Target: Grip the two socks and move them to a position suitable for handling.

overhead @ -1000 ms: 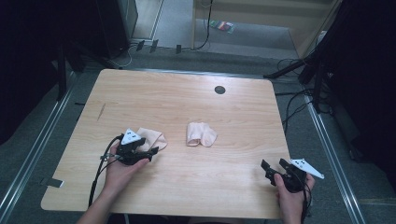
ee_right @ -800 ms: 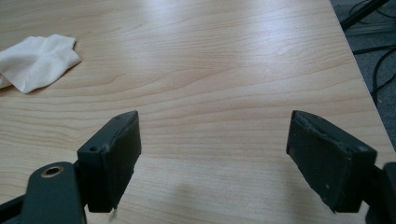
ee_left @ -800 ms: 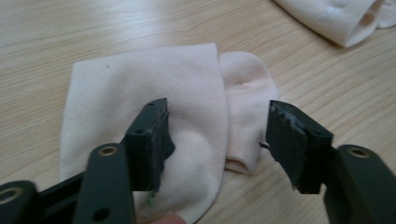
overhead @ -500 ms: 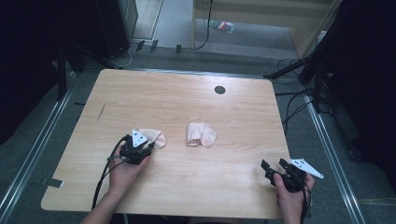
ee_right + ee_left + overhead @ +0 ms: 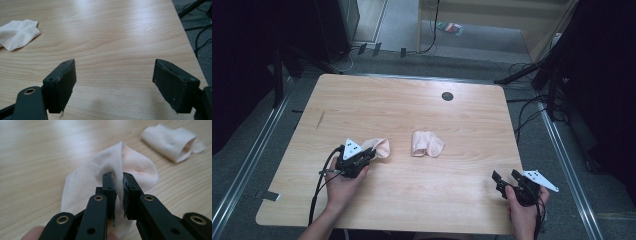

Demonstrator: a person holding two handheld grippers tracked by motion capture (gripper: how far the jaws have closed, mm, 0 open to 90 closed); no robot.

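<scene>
A pale pink sock (image 5: 380, 146) lies on the wooden table (image 5: 412, 105) left of the middle. My left gripper (image 5: 370, 154) has just been closing on it, and its jaws now pinch a raised fold of the sock (image 5: 136, 163) between their pads. This grip is close up in the left gripper view (image 5: 118, 180). A second, crumpled pink sock (image 5: 427, 144) lies near the table's middle, to the right of the first (image 5: 172, 141). My right gripper (image 5: 506, 176) rests near the front right corner, open, with bare wood between its jaws (image 5: 113, 75). The second sock (image 5: 18, 33) sits far off to its left.
A small black round hole (image 5: 447, 96) is set in the table's far side. Cables and dark stands (image 5: 537, 80) lie on the floor past the right edge. A metal rail (image 5: 247, 165) runs along the floor at the left.
The left gripper's jaws have come together on the near sock, gathering its cloth into a fold. The right hand and the second sock have stayed where they were.
</scene>
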